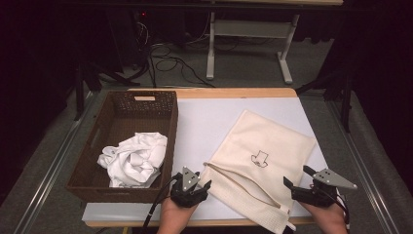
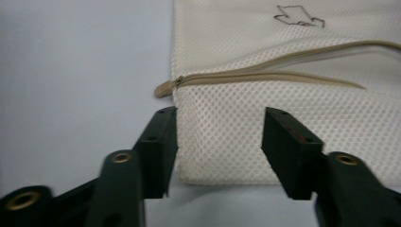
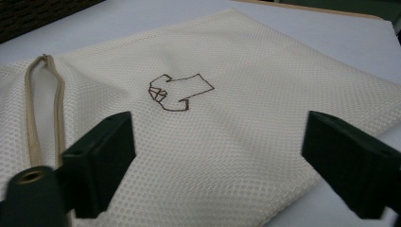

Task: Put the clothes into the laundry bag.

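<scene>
1. Step in hand, as judged: getting the mesh bag (image 1: 260,161) ready for loading. Its zip (image 2: 265,75) lies partly undone, and neither gripper holds anything.
2. Bag: flat, roughly square, cream honeycomb mesh with a tan zip and a small brown shirt outline (image 3: 177,92) drawn at its middle. It lies on the white sheet (image 1: 204,122), just right of the basket (image 1: 97,141).
3. Left gripper (image 1: 191,187): at the bag's near left corner, beside the closed end of the zip. Jaws stand apart, astride the corner; in the left gripper view the pads do not press the mesh.
4. Right gripper (image 1: 298,181): at the bag's near right edge, jaws spread wide above the mesh, empty.
5. Basket: dark woven wicker, rectangular, with cut-out handles. Inside, at its near end, lies a crumpled white cloth (image 1: 134,158), soft and loosely folded.
6. Next move, as judged: pinch one lip of the zip opening and lift it to gape the mouth, then fetch the cloth. The thin mesh calls for a shallow, firm pinch on a single layer.
</scene>
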Demonstrator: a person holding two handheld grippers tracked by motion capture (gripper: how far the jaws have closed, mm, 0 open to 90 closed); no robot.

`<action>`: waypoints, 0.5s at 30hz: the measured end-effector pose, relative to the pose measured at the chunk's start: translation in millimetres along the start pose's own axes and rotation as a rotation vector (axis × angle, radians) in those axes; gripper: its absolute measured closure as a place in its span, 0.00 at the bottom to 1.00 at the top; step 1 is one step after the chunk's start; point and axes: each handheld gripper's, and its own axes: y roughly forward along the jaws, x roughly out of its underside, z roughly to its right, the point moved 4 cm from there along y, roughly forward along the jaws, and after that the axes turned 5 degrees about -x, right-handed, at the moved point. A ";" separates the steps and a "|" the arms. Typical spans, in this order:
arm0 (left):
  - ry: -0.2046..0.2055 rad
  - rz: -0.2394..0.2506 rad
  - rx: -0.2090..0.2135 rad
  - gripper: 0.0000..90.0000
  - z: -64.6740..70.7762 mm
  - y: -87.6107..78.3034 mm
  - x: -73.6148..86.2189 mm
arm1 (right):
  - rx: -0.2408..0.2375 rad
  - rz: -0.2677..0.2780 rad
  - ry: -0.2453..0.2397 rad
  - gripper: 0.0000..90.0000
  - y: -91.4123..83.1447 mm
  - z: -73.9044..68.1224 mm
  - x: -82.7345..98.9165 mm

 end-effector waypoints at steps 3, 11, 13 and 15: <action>0.001 0.017 0.053 0.31 3.7 -2.6 -3.8 | 0.014 -0.005 0.023 0.00 -0.1 -6.8 -1.0; 0.081 0.037 0.024 0.00 12.3 -10.4 -14.4 | -0.002 0.018 -0.006 0.00 -2.1 -19.1 -3.0; 0.084 0.058 0.024 0.00 13.0 -14.6 -18.6 | -0.002 0.019 -0.007 0.00 -2.2 -19.6 -3.2; 0.080 0.073 0.024 0.00 12.8 -19.2 -22.9 | -0.004 0.021 -0.008 0.00 -2.2 -19.9 -3.4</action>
